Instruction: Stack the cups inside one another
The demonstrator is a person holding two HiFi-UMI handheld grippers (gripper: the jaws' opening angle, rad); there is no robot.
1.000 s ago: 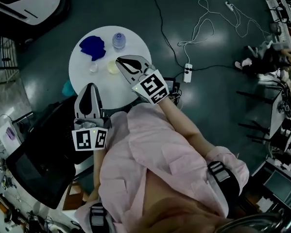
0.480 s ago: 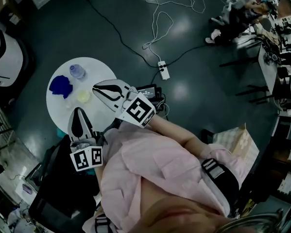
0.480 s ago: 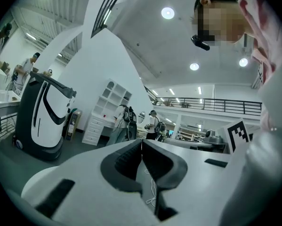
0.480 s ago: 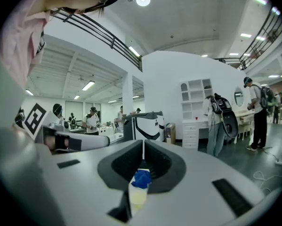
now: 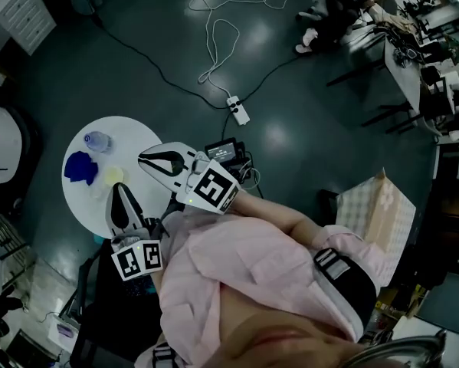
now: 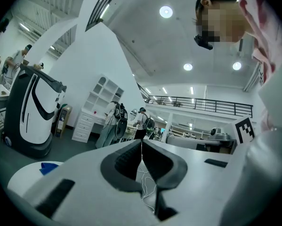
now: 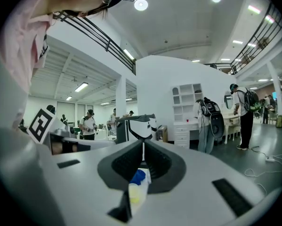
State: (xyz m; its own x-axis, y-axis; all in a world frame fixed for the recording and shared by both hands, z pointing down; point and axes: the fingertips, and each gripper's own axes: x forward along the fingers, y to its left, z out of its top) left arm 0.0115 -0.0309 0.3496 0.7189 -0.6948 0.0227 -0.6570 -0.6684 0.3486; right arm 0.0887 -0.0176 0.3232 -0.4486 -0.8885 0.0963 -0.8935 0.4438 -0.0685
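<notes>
Both tongs are closed and empty, so no cup is in hand and the stacking looks not yet begun. The left tongs [image 5: 120, 187] have their tips pressed together in the left gripper view, with nothing between them. They hang over the round white worktop [image 5: 133, 135] near its 6 o'clock rim. The right tongs [image 5: 142, 159] are likewise tip to tip and reach in from the worktop's 3 o'clock side.

The yellow cup [image 5: 113, 176] sits near the middle of the worktop, just at 9 o'clock of the right tips. The right gripper view shows it below the closed jaws, well apart from them. A blue item [image 5: 80, 167] lies at 9 o'clock of the cup. A clear container [image 5: 97, 139] stands at 11 o'clock of it. Whether either is a cup, I cannot tell.

To do the reach well, I judge the right tongs should open wide before closing in. They should then drop toward the yellow cup's wall and pinch gently, since a light cup may tip or slide. The left tongs could steady the receiving cup
</notes>
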